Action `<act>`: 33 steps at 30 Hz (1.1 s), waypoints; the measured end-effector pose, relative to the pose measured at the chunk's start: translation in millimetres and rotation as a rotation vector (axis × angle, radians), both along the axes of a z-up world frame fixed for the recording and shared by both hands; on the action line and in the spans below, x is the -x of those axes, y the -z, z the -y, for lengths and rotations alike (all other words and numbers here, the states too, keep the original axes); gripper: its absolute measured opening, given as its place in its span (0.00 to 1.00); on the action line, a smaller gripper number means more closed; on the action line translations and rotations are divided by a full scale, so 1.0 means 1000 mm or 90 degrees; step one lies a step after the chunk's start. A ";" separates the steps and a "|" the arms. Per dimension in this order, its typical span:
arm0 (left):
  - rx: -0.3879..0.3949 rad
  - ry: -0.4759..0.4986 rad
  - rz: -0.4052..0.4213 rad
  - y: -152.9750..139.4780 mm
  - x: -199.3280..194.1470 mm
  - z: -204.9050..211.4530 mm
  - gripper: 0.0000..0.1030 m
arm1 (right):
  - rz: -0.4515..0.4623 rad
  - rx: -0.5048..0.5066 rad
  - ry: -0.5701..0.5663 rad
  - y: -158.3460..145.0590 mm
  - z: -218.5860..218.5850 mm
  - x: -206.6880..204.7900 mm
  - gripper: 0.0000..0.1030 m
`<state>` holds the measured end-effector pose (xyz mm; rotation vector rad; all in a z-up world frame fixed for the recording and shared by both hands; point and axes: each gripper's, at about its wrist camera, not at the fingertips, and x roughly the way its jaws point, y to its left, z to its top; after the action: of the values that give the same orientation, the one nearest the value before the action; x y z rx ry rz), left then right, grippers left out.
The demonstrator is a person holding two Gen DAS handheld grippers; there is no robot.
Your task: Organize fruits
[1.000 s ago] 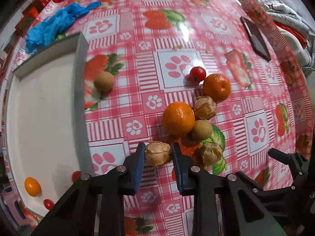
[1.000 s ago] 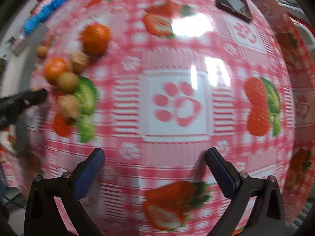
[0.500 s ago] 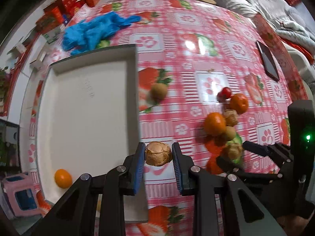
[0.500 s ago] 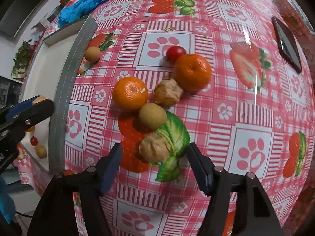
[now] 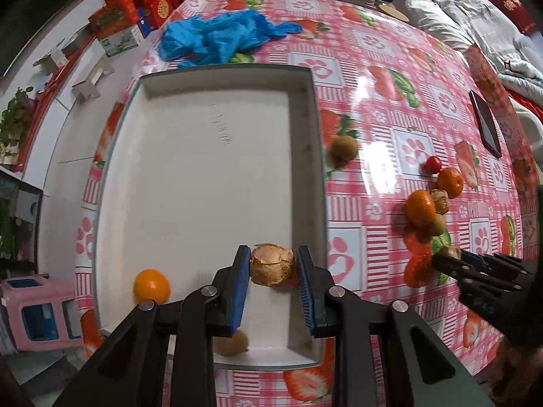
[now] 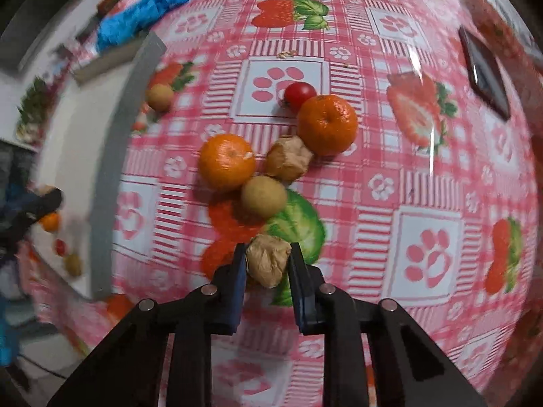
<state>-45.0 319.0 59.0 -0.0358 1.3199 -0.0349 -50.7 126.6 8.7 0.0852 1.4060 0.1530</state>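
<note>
Mid-transfer, the left gripper point(image 5: 272, 269) clasps a husked fruit point(image 5: 272, 264) seemingly above the white tray point(image 5: 307, 129), needing release, while the right gripper point(image 6: 267, 263), just closed, grips another husked one point(image 6: 268, 259) to lift.

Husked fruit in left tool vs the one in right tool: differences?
The left tool holds its husked fruit over the white tray; the right tool grips its husked fruit over the tablecloth, beside the loose pile. Both are tan, papery and clamped between blue pads.

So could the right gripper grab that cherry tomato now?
Probably not yet: the right gripper is shut on a papery husked fruit, so its jaws are full. The cherry tomato itself lies uncovered beyond the mandarin.
</note>
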 end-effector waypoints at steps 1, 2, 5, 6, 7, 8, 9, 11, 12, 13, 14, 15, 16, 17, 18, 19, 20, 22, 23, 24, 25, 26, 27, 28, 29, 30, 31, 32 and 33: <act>-0.001 -0.004 0.001 0.000 0.001 -0.004 0.28 | -0.001 -0.013 0.004 -0.003 -0.001 0.001 0.25; 0.000 -0.008 0.001 0.000 0.001 -0.008 0.28 | 0.000 -0.021 0.004 -0.007 -0.003 0.000 0.25; 0.001 -0.021 0.003 0.000 0.002 -0.020 0.28 | 0.009 -0.044 -0.007 -0.021 -0.017 -0.003 0.25; 0.001 -0.024 0.004 -0.001 0.003 -0.024 0.28 | 0.012 -0.056 -0.012 -0.026 -0.025 -0.006 0.25; 0.000 -0.028 0.006 -0.001 0.004 -0.028 0.28 | 0.013 -0.062 -0.015 -0.029 -0.030 -0.008 0.25; -0.001 -0.030 0.007 -0.002 0.004 -0.031 0.28 | 0.017 -0.072 -0.020 -0.032 -0.038 -0.011 0.25; -0.003 -0.031 0.008 -0.003 0.005 -0.034 0.28 | 0.020 -0.078 -0.026 -0.036 -0.045 -0.013 0.25; -0.009 -0.035 0.011 -0.004 0.007 -0.041 0.28 | 0.027 -0.087 -0.043 -0.038 -0.058 -0.019 0.25; -0.010 -0.037 0.011 -0.003 0.008 -0.045 0.28 | 0.028 -0.089 -0.050 -0.039 -0.064 -0.021 0.25; -0.010 -0.040 0.011 -0.003 0.009 -0.049 0.28 | 0.029 -0.092 -0.056 -0.039 -0.070 -0.020 0.25; -0.010 -0.043 0.010 -0.002 0.009 -0.052 0.28 | 0.029 -0.096 -0.064 -0.039 -0.074 -0.020 0.25; -0.011 -0.047 0.009 -0.002 0.010 -0.055 0.28 | 0.028 -0.100 -0.072 -0.039 -0.081 -0.021 0.25; -0.011 -0.050 0.009 -0.001 0.010 -0.059 0.28 | 0.028 -0.102 -0.078 -0.040 -0.086 -0.019 0.25; -0.011 -0.053 0.008 -0.001 0.011 -0.062 0.28 | 0.027 -0.104 -0.086 -0.039 -0.094 -0.021 0.25; -0.012 -0.055 0.008 0.000 0.012 -0.064 0.28 | 0.027 -0.106 -0.090 -0.039 -0.095 -0.019 0.25; -0.013 -0.057 0.009 0.000 0.013 -0.067 0.28 | 0.027 -0.107 -0.094 -0.038 -0.100 -0.021 0.25; -0.014 -0.058 0.009 0.000 0.013 -0.070 0.28 | 0.026 -0.107 -0.098 -0.037 -0.104 -0.022 0.25; -0.012 -0.061 0.008 0.001 0.015 -0.074 0.28 | 0.024 -0.107 -0.104 -0.035 -0.111 -0.023 0.25; -0.012 -0.062 0.007 0.001 0.016 -0.076 0.28 | 0.024 -0.107 -0.107 -0.035 -0.114 -0.024 0.25; -0.012 -0.063 0.007 0.001 0.016 -0.077 0.28 | 0.023 -0.107 -0.109 -0.035 -0.116 -0.024 0.25; -0.013 -0.063 0.006 0.002 0.016 -0.078 0.28 | 0.023 -0.107 -0.111 -0.036 -0.117 -0.023 0.25; -0.014 -0.063 0.005 0.002 0.017 -0.079 0.28 | 0.022 -0.106 -0.114 -0.035 -0.119 -0.023 0.25; -0.014 -0.063 0.005 0.002 0.017 -0.079 0.28 | 0.022 -0.105 -0.116 -0.035 -0.121 -0.023 0.25; -0.014 -0.063 0.004 0.002 0.017 -0.080 0.28 | 0.021 -0.105 -0.117 -0.036 -0.121 -0.023 0.25; -0.013 -0.063 0.004 0.003 0.017 -0.080 0.28 | 0.020 -0.104 -0.119 -0.035 -0.122 -0.023 0.25; -0.012 -0.063 0.004 0.003 0.017 -0.080 0.28 | 0.019 -0.103 -0.119 -0.034 -0.123 -0.024 0.25; -0.013 -0.063 0.004 0.003 0.017 -0.080 0.28 | 0.019 -0.103 -0.119 -0.034 -0.124 -0.024 0.25; -0.012 -0.063 0.004 0.003 0.017 -0.080 0.28 | 0.018 -0.103 -0.119 -0.033 -0.124 -0.024 0.25; -0.012 -0.063 0.003 0.003 0.017 -0.080 0.28 | 0.017 -0.102 -0.119 -0.033 -0.123 -0.024 0.25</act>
<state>-61.9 398.7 56.1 -0.0848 1.3115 0.0609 -26.3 250.0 41.6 0.0842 1.3718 0.4207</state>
